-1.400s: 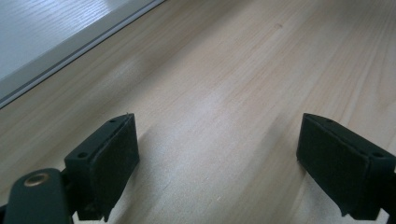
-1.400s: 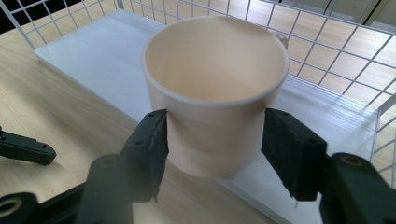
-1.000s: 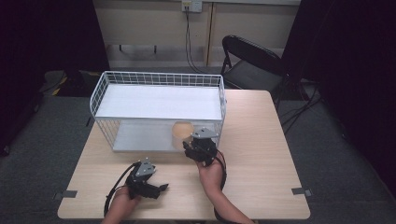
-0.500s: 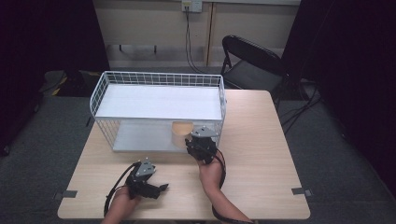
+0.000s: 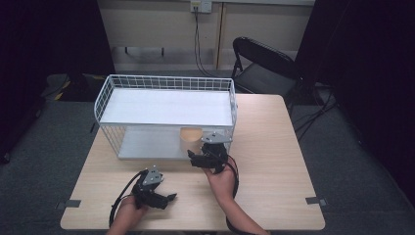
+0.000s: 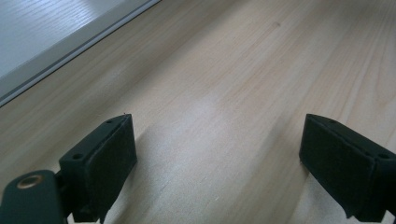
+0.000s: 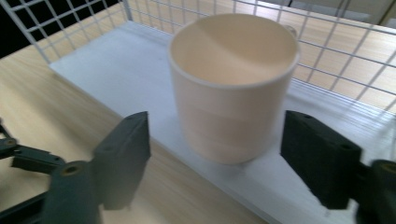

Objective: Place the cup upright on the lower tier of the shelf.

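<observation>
wire rack (image 5: 166, 105) walls and upper shelf enclose the cup (image 7: 232, 88) (front side open); table (image 5: 274, 161) rightward bare.

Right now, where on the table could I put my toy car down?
The pale wooden table is bare to the right of the white wire rack, and along the front edge right of the person's arm. It is crowded by the rack's front, where the cream round cup and both grippers sit.

A staged lab or studio space, not a home: a lone pale wooden table (image 5: 274, 161) stands on grey carpet (image 5: 342, 161), ringed by black curtains (image 5: 49, 34). Beyond its far edge, a black folding chair (image 5: 262, 68) and a cable dropping from a wall socket (image 5: 200, 6). Grey tape marks (image 5: 313, 200) sit near its near corners.
</observation>
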A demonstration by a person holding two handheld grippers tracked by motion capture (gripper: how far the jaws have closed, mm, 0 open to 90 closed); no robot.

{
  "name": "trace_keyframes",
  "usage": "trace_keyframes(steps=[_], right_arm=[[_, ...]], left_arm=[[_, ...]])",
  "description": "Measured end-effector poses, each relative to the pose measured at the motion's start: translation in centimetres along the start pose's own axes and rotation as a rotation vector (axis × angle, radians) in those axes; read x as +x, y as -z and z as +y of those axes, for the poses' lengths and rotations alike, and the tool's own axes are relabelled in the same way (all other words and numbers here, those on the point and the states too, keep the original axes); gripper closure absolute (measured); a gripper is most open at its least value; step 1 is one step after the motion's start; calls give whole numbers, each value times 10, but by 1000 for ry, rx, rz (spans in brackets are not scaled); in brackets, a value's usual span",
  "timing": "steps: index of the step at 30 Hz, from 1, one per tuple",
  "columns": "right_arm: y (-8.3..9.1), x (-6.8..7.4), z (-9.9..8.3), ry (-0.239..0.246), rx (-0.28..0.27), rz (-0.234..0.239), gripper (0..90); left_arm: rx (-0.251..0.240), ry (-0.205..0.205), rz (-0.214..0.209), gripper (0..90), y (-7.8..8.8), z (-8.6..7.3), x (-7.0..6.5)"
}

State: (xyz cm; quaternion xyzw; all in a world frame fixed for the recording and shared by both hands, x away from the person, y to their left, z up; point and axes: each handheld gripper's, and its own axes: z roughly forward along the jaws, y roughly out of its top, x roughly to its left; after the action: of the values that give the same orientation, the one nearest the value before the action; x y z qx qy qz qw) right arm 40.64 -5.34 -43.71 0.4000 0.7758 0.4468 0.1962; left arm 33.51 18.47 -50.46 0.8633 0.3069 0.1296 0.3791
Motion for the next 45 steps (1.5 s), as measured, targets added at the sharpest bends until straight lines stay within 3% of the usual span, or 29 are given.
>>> trace_keyframes(steps=[10,18,45], right_arm=[[10,7,0,54,-13,79,153],[21,3,-5,74,-4,140,152],[52,-14,-33,133,39,212,150]], left_arm=[[0,0,0,104,0,0,0],[0,-1,0,104,0,0,0],[1,-1,0,104,0,0,0]])
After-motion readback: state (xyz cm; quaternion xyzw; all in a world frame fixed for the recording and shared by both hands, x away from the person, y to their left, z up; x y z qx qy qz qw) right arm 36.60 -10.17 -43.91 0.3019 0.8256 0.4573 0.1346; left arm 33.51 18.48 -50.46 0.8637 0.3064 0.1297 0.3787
